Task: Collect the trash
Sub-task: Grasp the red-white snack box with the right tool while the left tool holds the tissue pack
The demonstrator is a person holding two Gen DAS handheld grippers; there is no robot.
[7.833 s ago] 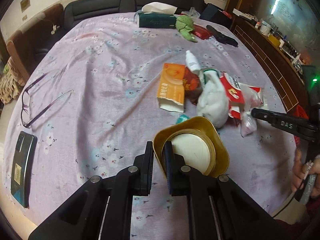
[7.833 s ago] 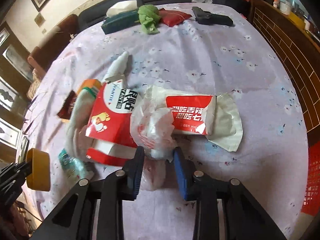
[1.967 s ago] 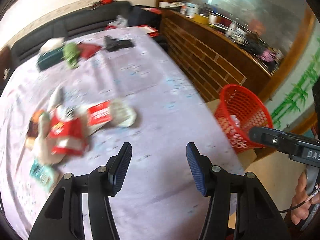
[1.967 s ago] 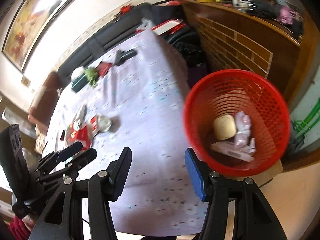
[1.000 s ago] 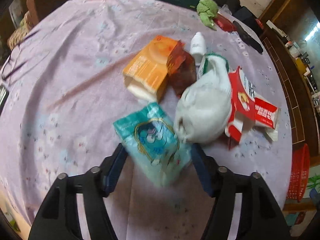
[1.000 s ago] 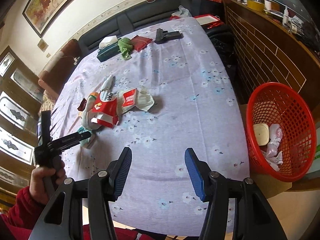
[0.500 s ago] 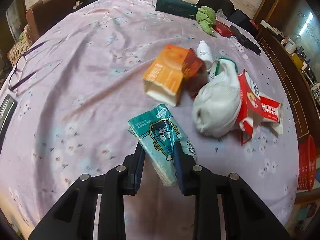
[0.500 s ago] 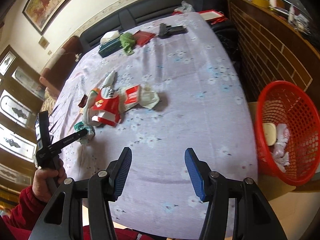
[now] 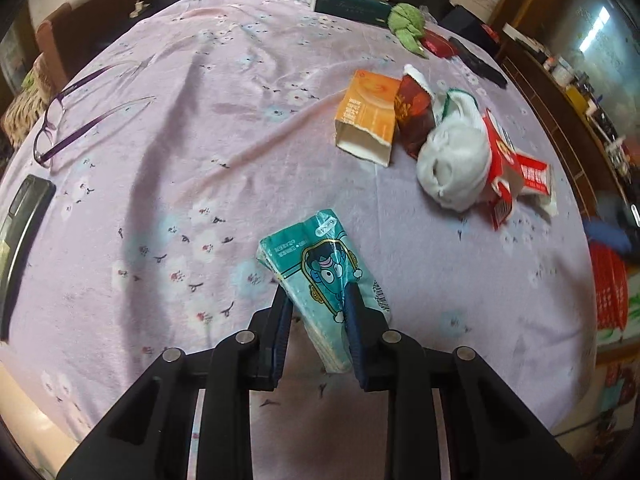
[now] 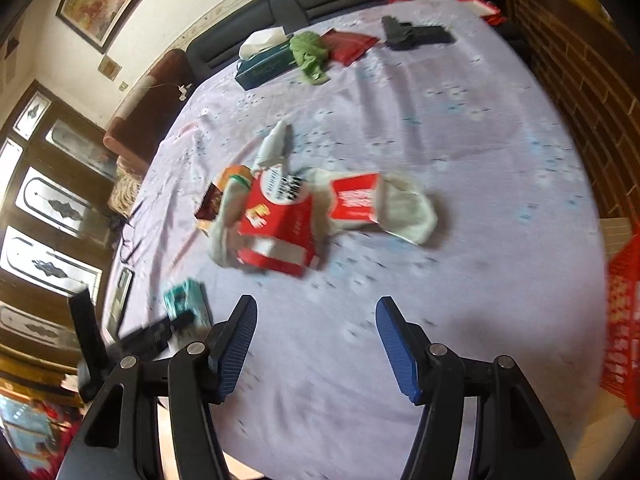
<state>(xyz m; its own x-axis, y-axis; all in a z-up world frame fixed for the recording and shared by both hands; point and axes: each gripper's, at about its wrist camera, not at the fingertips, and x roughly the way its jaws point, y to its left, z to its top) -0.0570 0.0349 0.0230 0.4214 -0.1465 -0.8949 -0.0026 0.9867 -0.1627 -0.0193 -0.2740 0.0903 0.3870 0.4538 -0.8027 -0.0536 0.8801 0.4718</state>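
Left wrist view: my left gripper [image 9: 318, 312] has both blue pads clamped on one teal tissue pack [image 9: 320, 268], soft crinkly plastic with a cartoon print, tilted, its far end above the lilac floral cloth [image 9: 200, 152]. Ahead sits the trash cluster, all touching: one orange carton [image 9: 366, 114] torn open at the near end, one dark red foil wrapper [image 9: 414, 114], one white crumpled bag [image 9: 454, 168], one red-and-white flattened box [image 9: 498, 160], one red snack wrapper [image 9: 534, 172]. Off to the left I count one pair of purple glasses [image 9: 76, 108] and one dark phone [image 9: 20, 232]. Far edge has one green tissue box [image 9: 352, 4] and one green crumpled cloth [image 9: 408, 28]. One red mesh basket [image 9: 610, 284] is at the right edge, beyond the table.

Right wrist view, blurred: my right gripper [image 10: 316, 340] has its ribbed blue pads wide apart and still opening, nothing between them, only cloth below. Same cluster lies ahead in the middle of the table. The left gripper and tissue pack show at lower left. One black handled object [image 10: 416, 34] lies at the far end beside a flat red pouch [image 10: 350, 46]. The basket is at the right edge.
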